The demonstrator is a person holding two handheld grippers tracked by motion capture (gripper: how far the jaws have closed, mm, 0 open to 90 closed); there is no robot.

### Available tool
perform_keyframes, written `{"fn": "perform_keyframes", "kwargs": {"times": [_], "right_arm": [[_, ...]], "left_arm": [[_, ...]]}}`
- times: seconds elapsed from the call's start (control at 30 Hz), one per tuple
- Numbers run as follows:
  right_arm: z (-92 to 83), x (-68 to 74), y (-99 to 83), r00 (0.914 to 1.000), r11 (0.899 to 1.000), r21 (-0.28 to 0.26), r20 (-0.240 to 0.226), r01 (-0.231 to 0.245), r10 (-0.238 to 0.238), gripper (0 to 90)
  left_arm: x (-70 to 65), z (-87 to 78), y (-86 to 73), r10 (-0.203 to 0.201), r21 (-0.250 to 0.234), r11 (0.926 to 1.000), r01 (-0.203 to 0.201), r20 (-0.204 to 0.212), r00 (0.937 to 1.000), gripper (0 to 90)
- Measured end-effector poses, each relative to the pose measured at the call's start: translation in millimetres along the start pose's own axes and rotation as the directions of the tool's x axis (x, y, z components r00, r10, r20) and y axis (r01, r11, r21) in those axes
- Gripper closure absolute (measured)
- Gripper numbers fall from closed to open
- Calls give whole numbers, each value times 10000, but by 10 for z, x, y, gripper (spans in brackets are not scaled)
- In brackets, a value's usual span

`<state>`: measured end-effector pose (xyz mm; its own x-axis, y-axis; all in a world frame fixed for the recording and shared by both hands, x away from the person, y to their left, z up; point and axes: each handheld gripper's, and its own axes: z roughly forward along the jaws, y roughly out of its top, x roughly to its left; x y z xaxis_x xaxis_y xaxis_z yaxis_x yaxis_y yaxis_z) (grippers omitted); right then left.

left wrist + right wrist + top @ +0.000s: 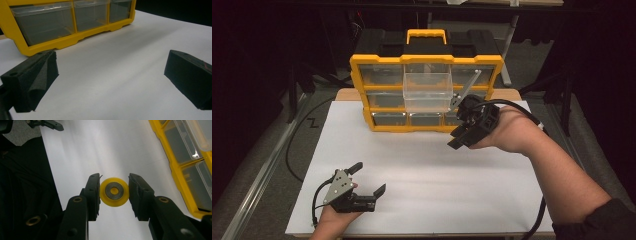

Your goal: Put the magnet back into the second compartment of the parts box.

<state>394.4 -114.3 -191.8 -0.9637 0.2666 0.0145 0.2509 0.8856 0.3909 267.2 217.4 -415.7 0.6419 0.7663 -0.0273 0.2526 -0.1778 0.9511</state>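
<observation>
A small yellow wheel (114, 192) with a metal ring at its centre is pinched between the two black jaws of my right gripper (114, 180). That gripper (458, 140) hovers above the white board, just in front of the right end of a yellow organizer (426, 60) with clear drawers. One clear drawer (428, 90) in the upper middle is pulled far out and looks empty. My left gripper (369, 177) rests low at the board's front left, jaws wide open with nothing between them (110, 75).
The white board (422, 170) covers the table. The organizer's bottom drawers (45, 22) face the left gripper, and its yellow frame (175, 167) runs along the right gripper's side. A black cable (297, 145) lies on the floor at the left.
</observation>
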Motion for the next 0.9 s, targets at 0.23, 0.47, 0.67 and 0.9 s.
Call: {"fn": "perform_keyframes", "kwargs": {"times": [0.23,0.47,0.67,0.9], "right_arm": [[-157,-47,156,10000,10000,-9,25,-2,2,642],[-268,-69,275,9999,10000,68,150,37,-38,642],[-393,-88,377,9997,9999,138,237,-12,9,642],[-537,-128,513,9990,10000,15,452,6,-6,642]], "left_arm": [[-5,-11,-9,16,18,10000,-16,14,10000,1],[-18,10,-2,81,27,10000,-81,97,9999,1],[-17,8,-1,71,-14,10000,-71,157,9999,1],[-20,7,1,65,-53,10000,-63,245,9997,1]]}}
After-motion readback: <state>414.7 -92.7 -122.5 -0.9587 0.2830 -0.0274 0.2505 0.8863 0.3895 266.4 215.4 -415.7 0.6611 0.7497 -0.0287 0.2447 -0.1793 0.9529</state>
